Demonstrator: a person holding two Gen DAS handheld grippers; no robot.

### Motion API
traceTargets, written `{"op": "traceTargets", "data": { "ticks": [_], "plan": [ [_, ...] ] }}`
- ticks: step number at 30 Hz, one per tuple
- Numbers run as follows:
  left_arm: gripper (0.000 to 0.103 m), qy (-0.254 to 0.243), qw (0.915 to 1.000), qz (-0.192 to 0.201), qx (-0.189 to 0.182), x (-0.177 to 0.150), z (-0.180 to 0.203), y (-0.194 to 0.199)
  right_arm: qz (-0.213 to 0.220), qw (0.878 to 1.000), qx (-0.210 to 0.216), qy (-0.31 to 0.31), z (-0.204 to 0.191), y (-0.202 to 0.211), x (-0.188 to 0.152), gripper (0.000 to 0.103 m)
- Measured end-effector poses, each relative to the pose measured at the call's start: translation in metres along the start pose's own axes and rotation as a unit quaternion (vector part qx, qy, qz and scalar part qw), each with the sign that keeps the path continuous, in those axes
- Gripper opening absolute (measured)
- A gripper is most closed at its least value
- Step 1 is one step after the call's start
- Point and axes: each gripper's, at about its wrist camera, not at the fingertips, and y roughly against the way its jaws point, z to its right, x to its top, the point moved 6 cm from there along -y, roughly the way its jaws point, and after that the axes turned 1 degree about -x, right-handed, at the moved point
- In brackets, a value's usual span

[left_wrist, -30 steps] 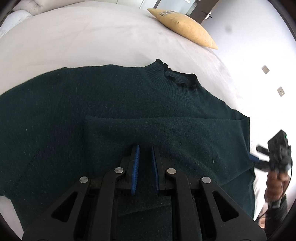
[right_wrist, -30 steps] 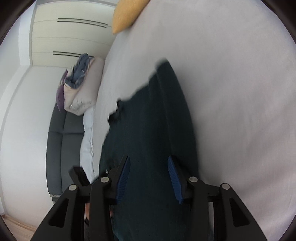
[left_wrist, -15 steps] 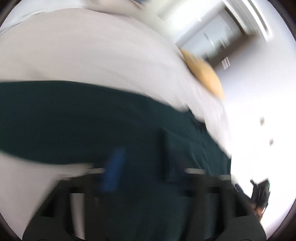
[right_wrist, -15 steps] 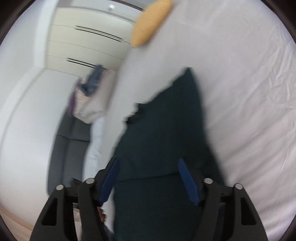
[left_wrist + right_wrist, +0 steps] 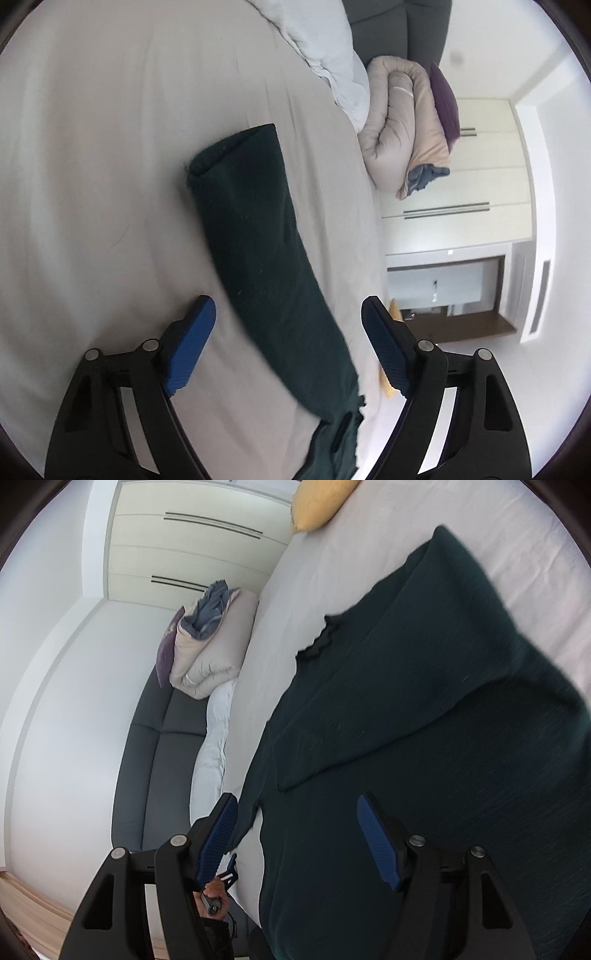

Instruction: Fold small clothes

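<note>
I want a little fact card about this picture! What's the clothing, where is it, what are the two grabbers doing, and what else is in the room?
garment: dark green sweater, partly folded, one sleeve laid across its body
surface: white bed sheet
left hand-held gripper: jaws just opened and eased slightly closed; open over a sweater sleeve, not pinching it
right hand-held gripper: jaws just opened, open over the sweater
nearby: yellow pillow, rolled beige duvet, purple cushion, grey sofa
</note>
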Motion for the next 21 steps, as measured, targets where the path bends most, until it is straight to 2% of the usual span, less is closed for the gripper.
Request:
{"op": "traceTargets", "data": {
  "ticks": [3, 5, 12, 13, 14, 16, 18, 20, 21],
  "plan": [
    [0.075, 0.027, 0.9996, 0.002, -0.007, 0.009, -0.003, -0.008, -0.004, 1.0, -0.004, 0.004, -0.006, -0.006, -0.007, 0.071],
    [0.06, 0.056, 0.9983, 0.009, -0.011, 0.017, -0.01, -0.011, -0.004, 1.0, -0.006, 0.007, -0.01, -0.008, -0.01, 0.071],
    [0.029, 0.103, 0.9939, 0.031, -0.022, 0.028, -0.042, -0.033, 0.006, 1.0, -0.01, 0.008, -0.012, -0.004, -0.009, 0.071],
    [0.022, 0.104, 0.9938, 0.033, -0.019, 0.029, -0.044, -0.034, 0.007, 1.0, -0.011, 0.007, -0.013, -0.005, -0.01, 0.071],
    [0.015, 0.098, 0.9945, 0.033, -0.012, 0.029, -0.045, -0.036, 0.008, 1.0, -0.012, 0.008, -0.013, -0.005, -0.009, 0.071],
    [0.008, 0.081, 0.9962, 0.031, 0.005, 0.028, -0.045, -0.041, 0.008, 1.0, -0.014, 0.01, -0.012, -0.005, -0.01, 0.071],
    [0.007, 0.055, 0.9976, 0.033, 0.025, 0.026, -0.037, -0.043, 0.009, 1.0, -0.015, 0.011, -0.011, -0.006, -0.01, 0.07],
    [0.006, 0.0, 0.9983, 0.036, 0.047, 0.02, -0.015, -0.045, 0.009, 1.0, -0.016, 0.013, -0.011, -0.007, -0.009, 0.07],
    [0.006, -0.047, 0.9967, 0.032, 0.058, 0.012, 0.006, -0.048, 0.011, 1.0, -0.017, 0.015, -0.01, -0.006, -0.009, 0.07]
  ]
}}
